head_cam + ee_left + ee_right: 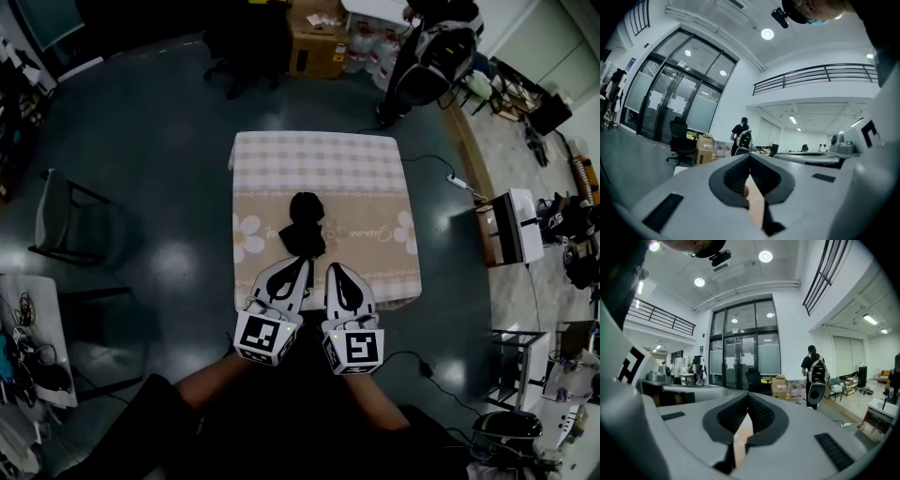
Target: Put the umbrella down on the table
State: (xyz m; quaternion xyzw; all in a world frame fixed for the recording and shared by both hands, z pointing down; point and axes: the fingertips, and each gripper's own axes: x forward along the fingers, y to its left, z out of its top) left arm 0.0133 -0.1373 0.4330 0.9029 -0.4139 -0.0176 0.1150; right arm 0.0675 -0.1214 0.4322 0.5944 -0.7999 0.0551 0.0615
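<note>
A black folded umbrella (pixel 303 225) lies on the table (pixel 375 169), which wears a checked and flowered cloth. Both grippers hover side by side over the table's near edge, pointing level out into the room. My left gripper (pixel 303 262) is shut with nothing between its jaws; its tips appear just short of the umbrella's near end in the head view. My right gripper (pixel 334 270) is shut and empty too. In the left gripper view the left gripper (pixel 750 155) has its black pads meeting, and the right gripper (pixel 748 395) looks the same in its own view. Neither gripper view shows the umbrella.
A grey chair (pixel 64 220) stands left of the table. A cardboard box (pixel 317 42) and a black office chair (pixel 246 42) are beyond it. A person with a backpack (pixel 427 61) stands at the far right. A small desk (pixel 514 227) and a power strip (pixel 459 183) sit to the right.
</note>
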